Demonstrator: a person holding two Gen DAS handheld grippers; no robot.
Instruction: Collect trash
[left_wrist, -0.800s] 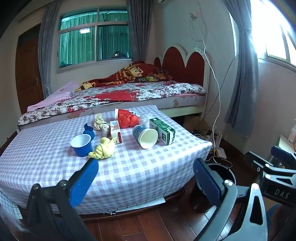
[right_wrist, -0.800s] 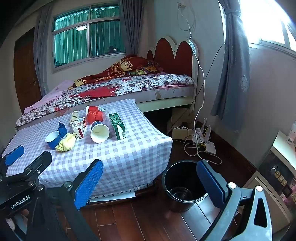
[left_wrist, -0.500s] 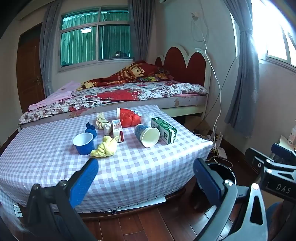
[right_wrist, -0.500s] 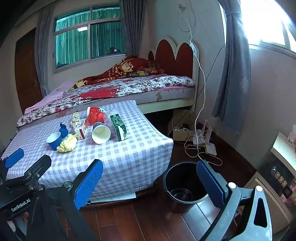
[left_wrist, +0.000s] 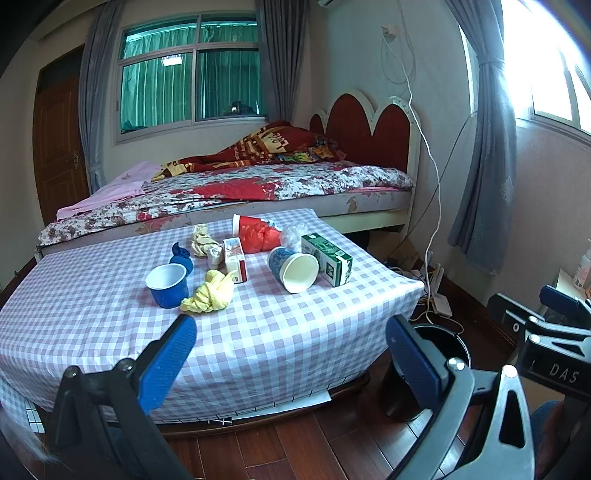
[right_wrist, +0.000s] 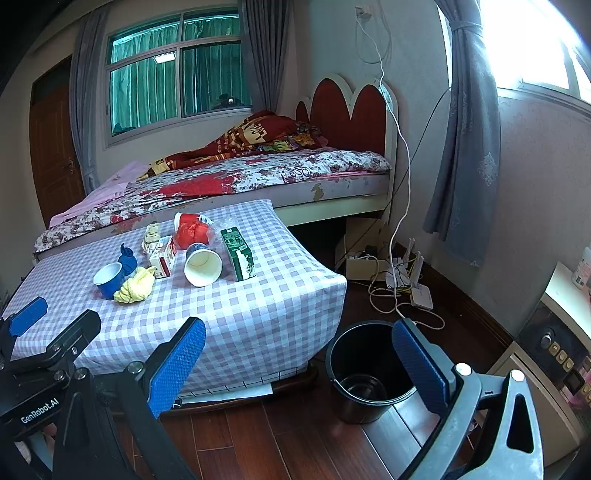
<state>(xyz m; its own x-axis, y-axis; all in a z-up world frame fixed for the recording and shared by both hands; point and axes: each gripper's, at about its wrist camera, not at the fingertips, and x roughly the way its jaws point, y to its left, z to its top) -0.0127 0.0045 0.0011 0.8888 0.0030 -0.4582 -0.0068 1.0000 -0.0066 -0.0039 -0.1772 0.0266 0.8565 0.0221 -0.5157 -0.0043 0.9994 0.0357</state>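
- One bed (left_wrist: 258, 188) stood behind everything, its floral cover rumpled and its red headboard against the wall
- One counter (left_wrist: 92, 314) under a purple-and-white checked cloth stood in front of the bed, carrying all the trash in a loose cluster toward its far right part
- One black bucket (right_wrist: 364, 369) sat on the wood floor just beside the counter's near right corner; in the left wrist view the left tool's right finger hid most of it
- Two tools were in view: the left tool (left_wrist: 291, 363) and the right tool (right_wrist: 299, 363), each spread wide with nothing between its blue pads, both held low in front of the counter, apart from the trash
- One green carton (left_wrist: 327, 258) lay on its side at the right end of the cluster
- Three cups: a white-lined paper cup (left_wrist: 293, 267) tipped over with its mouth toward the camera and touching the green carton, a red cup (left_wrist: 255, 232) lying behind it, and a blue cup (left_wrist: 168, 284) upright at the left
- One small red-and-white carton (left_wrist: 236, 258) stood between the cups
- One yellow crumpled wad (left_wrist: 210, 293) lay touching the blue cup
- One blue scrap (left_wrist: 181, 254) sat behind the blue cup, its kind hard to make out
- One pale crumpled wrapper (left_wrist: 202, 240) and one clear plastic piece (left_wrist: 293, 234) lay at the back, too small to identify
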